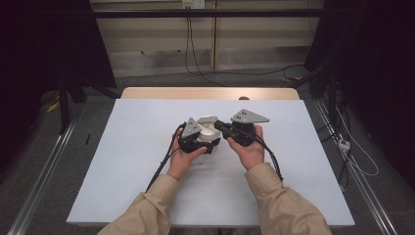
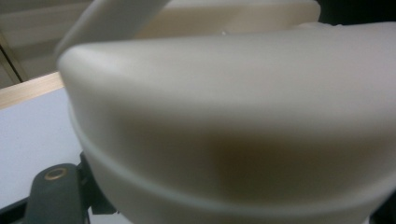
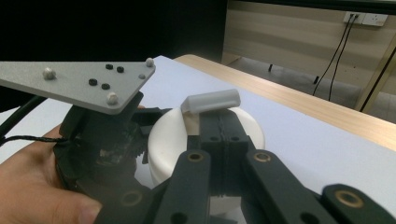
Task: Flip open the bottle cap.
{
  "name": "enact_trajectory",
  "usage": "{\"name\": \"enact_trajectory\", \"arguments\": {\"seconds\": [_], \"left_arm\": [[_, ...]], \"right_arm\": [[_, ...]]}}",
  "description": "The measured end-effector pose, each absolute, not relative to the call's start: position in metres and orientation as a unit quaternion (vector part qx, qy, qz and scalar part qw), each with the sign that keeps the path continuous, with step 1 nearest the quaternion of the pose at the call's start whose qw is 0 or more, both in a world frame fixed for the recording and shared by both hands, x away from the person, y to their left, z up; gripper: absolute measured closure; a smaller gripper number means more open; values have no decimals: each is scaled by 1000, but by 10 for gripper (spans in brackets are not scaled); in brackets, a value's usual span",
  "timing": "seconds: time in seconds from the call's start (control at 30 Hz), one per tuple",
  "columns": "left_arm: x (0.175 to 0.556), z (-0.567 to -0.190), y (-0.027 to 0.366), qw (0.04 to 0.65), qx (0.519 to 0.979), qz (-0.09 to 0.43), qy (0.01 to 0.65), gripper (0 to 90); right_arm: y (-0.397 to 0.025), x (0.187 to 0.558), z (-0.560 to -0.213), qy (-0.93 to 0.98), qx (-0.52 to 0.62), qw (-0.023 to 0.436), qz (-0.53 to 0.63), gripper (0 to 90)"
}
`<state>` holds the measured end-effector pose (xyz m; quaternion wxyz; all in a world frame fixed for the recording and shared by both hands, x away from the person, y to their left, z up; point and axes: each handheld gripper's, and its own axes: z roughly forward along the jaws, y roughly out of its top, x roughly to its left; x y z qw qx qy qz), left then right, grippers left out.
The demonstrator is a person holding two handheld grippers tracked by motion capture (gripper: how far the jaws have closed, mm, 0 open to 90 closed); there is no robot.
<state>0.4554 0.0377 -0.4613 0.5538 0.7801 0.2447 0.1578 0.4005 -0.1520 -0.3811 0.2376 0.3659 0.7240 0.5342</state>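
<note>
High view: at the middle of the white-covered worktop (image 1: 147,161), the left tool (image 1: 198,139) is pressed against a cream round container (image 1: 209,131); its jaw state cannot be told. The right tool (image 1: 222,128) is seen clenched beneath the container's grey tab (image 3: 211,101).

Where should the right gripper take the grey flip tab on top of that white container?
Judging by the right gripper view: across the grey tab on its long flat sides, coming from above the white container's top. The tab stands raised off the lid, so the closed right gripper would have to open first.

One white container (image 1: 209,128), two grippers, one table (image 1: 147,147).
</note>
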Motion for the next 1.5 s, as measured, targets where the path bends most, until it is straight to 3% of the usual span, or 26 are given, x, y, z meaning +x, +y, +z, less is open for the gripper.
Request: {"name": "enact_trajectory", "arguments": {"seconds": [1.5], "left_arm": [[456,-462,37,554,780,154,247,184]], "right_arm": [[-139,413,-368,723,357,244,540,900]]}}
